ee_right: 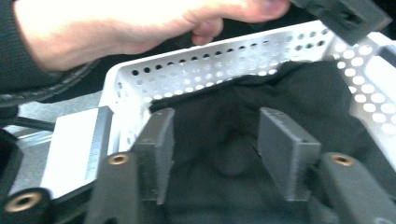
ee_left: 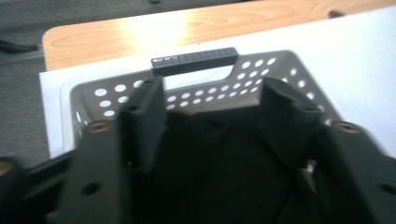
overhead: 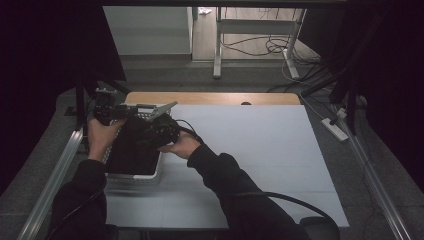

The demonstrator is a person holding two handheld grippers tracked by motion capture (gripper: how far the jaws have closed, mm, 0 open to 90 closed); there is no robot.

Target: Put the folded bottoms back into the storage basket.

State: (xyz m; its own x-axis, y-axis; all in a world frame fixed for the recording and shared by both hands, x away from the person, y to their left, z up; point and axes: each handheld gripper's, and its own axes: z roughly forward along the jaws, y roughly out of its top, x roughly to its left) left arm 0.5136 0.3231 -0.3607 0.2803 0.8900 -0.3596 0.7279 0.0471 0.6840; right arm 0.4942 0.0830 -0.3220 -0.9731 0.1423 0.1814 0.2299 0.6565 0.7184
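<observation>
In the left gripper view, the left gripper (ee_left: 212, 116) has its fingers (ee_left: 147, 121) spread apart, and the black cloth (ee_left: 210, 158) lies between and just beyond them, filling the grey perforated basket (ee_left: 107, 93). Whether the tips touch the cloth cannot be told. In the right gripper view, the right gripper (ee_right: 224, 140) also has its fingers (ee_right: 285, 154) apart, with the same dark cloth bunched between them and spreading to the far wall of the basket. The person's left hand (ee_right: 121, 28) shows beyond that wall.

From the high view, both grippers hang over the basket (overhead: 134, 176), which sits at the near left of the desk (overhead: 260, 150), the left gripper (overhead: 112, 112) at its far left edge and the right gripper (overhead: 160, 131) over its right side. The cloth (overhead: 131, 155) lies inside the basket.

The desk carries a pale sheet, with a strip of bare wood along its far edge. Beyond it the floor is grey, with cables, table legs and a power strip to the far right.
</observation>
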